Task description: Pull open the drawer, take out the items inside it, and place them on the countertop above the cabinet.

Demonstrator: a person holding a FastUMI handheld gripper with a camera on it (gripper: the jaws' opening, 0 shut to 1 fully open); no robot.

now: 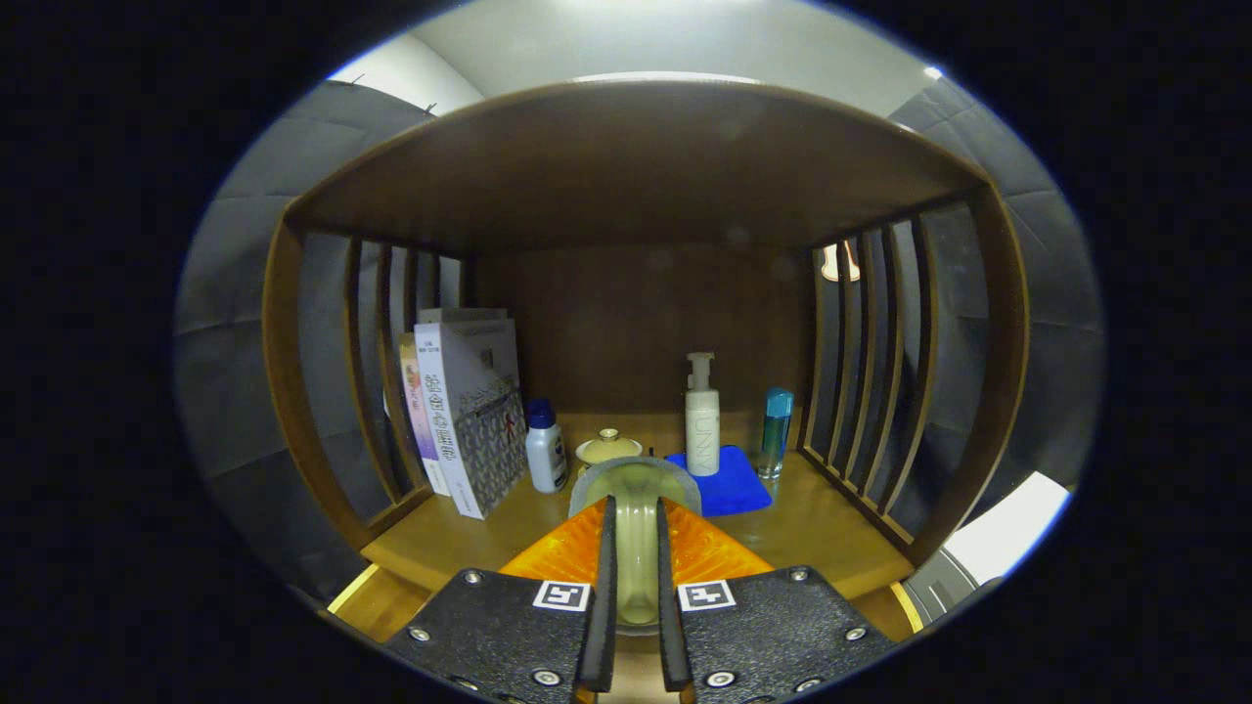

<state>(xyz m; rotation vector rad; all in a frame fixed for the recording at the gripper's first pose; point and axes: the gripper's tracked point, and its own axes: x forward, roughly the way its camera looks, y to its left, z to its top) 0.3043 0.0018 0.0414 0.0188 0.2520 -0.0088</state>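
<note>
**Cup held over the tabletop, not yet set down**

The gripper point(636, 577) is clamped on a pale green ceramic cup point(636, 518); both fingers press its thin wall edge-on, with the rim arching just ahead of the fingertips. The cup sits above the front of the wooden tabletop point(831, 548), inside the slatted cabinet frame. The drawer is out of sight below.

Beyond the cup, in a row towards the back panel:
- small lidded ceramic pot point(608, 447), directly behind the cup
- white bottle with blue cap point(545, 447), just beside the pot
- leaning books point(465, 411)
- white pump bottle point(701, 416) standing on a blue cloth point(729, 481)
- blue-capped clear bottle point(776, 430), near the slats

Judgement: placement phase, one item in hand.

Risks from here:
- Grip is on a thin wall only; glazed ceramic may pivot or slip if tilted during lowering.
- Release above the surface would drop the cup; it could chip or roll.
- Pushing too far forward would knock the lidded pot or catch the cloth's near corner, leaving the cup uneven.
- Free wood between the fingers and the pot looks the safest spot.
</note>
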